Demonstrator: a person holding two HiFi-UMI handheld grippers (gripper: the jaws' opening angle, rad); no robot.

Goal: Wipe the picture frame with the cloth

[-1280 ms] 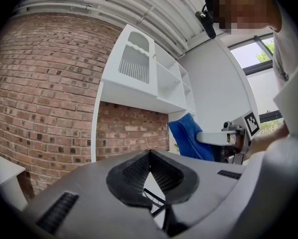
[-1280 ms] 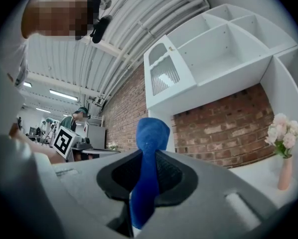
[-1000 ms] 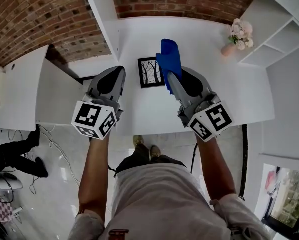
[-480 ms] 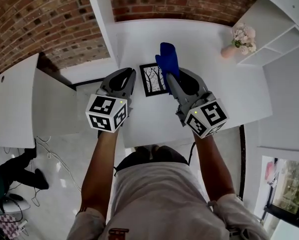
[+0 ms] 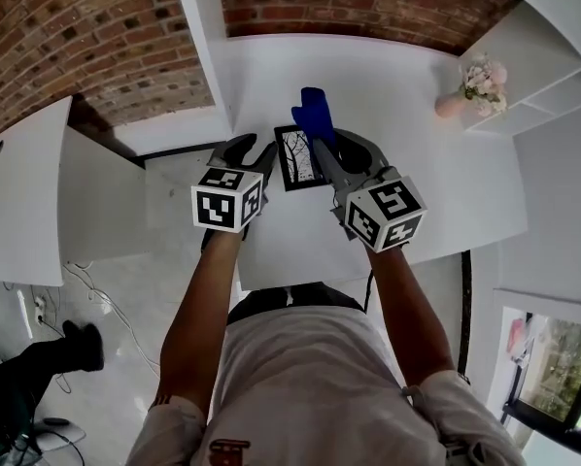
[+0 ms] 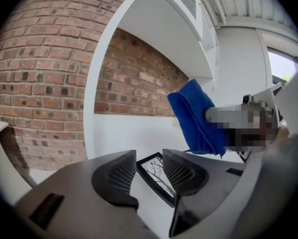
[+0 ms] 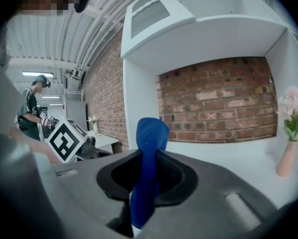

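Observation:
A small black picture frame [image 5: 297,157] with a tree print lies flat on the white desk [image 5: 436,173]. My right gripper [image 5: 322,147] is shut on a blue cloth [image 5: 315,115], which sticks out past its tips over the frame's right edge. The right gripper view has the cloth [image 7: 149,138] pinched upright between the jaws. My left gripper [image 5: 256,153] is at the frame's left side, and its jaws are opening. In the left gripper view the frame [image 6: 156,176] shows in the gap just beyond the gripper [image 6: 150,169]; the pads do not press on it.
A pink vase of flowers [image 5: 473,87] stands at the desk's back right. A white upright panel [image 5: 201,47] and a brick wall [image 5: 368,3] bound the desk at the left and back. Another person [image 7: 33,108] stands far off to the left.
Both grippers have moved forward and down to the picture frame, the right one carrying the cloth. The left jaws have gone from shut to apart.

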